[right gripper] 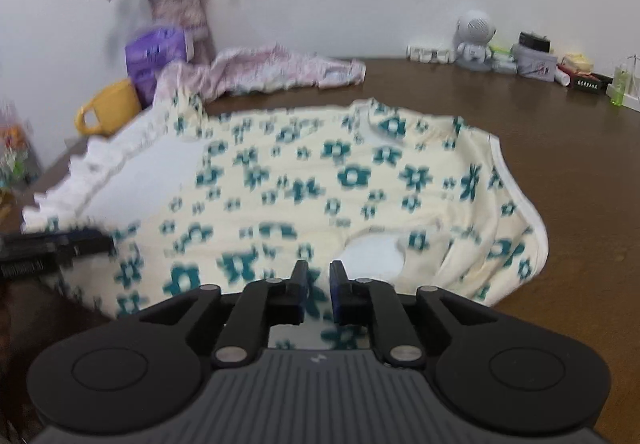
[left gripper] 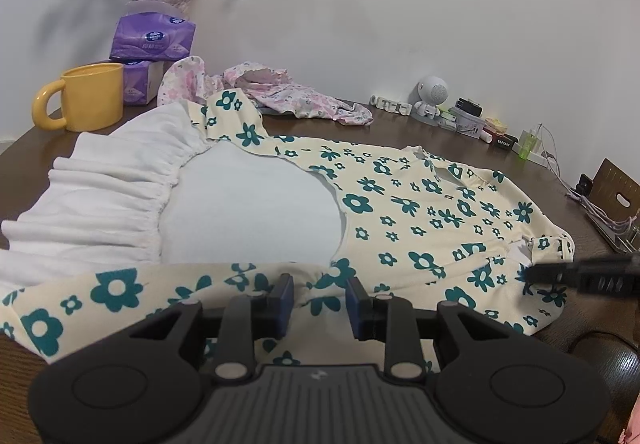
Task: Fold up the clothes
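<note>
Left gripper: lower centre, jaws spread, floral edge between, not pinched.
Right gripper: lower centre, narrow gap over fabric; grip cannot be told.
Floral dress: flat on brown table, mid-frame, white lining exposed.
Yellow mug: upper left.
Pink garment: crumpled behind the dress.

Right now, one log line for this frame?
task: fold clothes | floral dress flat on table | left gripper open at hem | right gripper open at edge | no fold yet
</note>
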A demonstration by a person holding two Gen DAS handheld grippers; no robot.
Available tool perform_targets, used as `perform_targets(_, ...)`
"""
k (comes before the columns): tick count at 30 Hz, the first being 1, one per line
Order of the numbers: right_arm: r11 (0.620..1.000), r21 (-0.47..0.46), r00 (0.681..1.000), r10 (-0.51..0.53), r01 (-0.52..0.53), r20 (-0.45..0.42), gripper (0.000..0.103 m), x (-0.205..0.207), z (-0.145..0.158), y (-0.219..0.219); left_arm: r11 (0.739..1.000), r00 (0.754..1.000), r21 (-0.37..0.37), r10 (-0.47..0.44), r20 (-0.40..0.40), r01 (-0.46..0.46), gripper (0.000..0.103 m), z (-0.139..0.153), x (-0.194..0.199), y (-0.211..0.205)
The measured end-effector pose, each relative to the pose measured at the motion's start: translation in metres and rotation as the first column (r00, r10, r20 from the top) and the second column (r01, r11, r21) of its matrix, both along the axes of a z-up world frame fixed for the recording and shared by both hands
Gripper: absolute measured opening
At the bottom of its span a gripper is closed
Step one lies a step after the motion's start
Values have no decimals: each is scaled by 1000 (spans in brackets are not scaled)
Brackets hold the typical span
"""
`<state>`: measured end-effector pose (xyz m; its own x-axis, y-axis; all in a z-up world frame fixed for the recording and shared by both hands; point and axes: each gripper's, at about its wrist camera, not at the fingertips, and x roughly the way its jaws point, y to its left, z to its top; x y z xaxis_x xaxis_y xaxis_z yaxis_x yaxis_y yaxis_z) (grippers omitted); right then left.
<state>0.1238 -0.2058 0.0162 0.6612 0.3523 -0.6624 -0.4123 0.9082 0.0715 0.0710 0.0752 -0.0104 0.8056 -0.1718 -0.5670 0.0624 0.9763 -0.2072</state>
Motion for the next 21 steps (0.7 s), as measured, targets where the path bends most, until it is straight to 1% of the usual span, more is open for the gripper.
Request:
perform_targets(4,995,-97,1000,26,-24,14,9,-12,-5,6,1000,1000,12,1,0,-1,27,1,0,-2)
perform_targets(5,995,-98,999,29,-28,13,9,-13,-4,5,1000,1000,18,1,0,-1,27,1,0,-3)
perform_targets(7,999,-48,1000,27,-27,0,11,-11,-1,-2,1000,1000,24,3,0,-3,27,1,1,-4)
perform_targets(9,999,47,1000,6,-5,-14,11,-3,4,-11,1000,1000,25,5,-1,-5,27,1,0,-4)
perform_targets(10,997,77,1000,-8,9,-21,11,3,5,-13,1000,1000,25,7,-1,-7,27,1,0,-4)
perform_targets(12,993,114,999,-23,28,-48,11,17,5,-15,1000,1000,30,7,-1,-7,27,1,0,-5)
perform_targets(15,990,139,992,-7,25,-129,11,35,-2,-11,999,1000,34,8,-1,-8,27,1,0,-6)
perform_targets(16,990,137,990,2,18,-141,12,37,-4,-8,999,1000,35,8,-2,-8,27,1,0,-6)
perform_targets(19,996,90,993,13,-2,-116,15,34,-4,4,999,1000,35,12,-1,-12,28,1,0,-7)
perform_targets(20,998,64,995,19,-13,-97,15,31,-4,8,999,1000,38,14,-1,-14,28,1,0,-8)
perform_targets(21,999,29,997,25,-23,-73,10,28,-5,12,999,1000,41,16,-1,-16,28,1,0,-9)
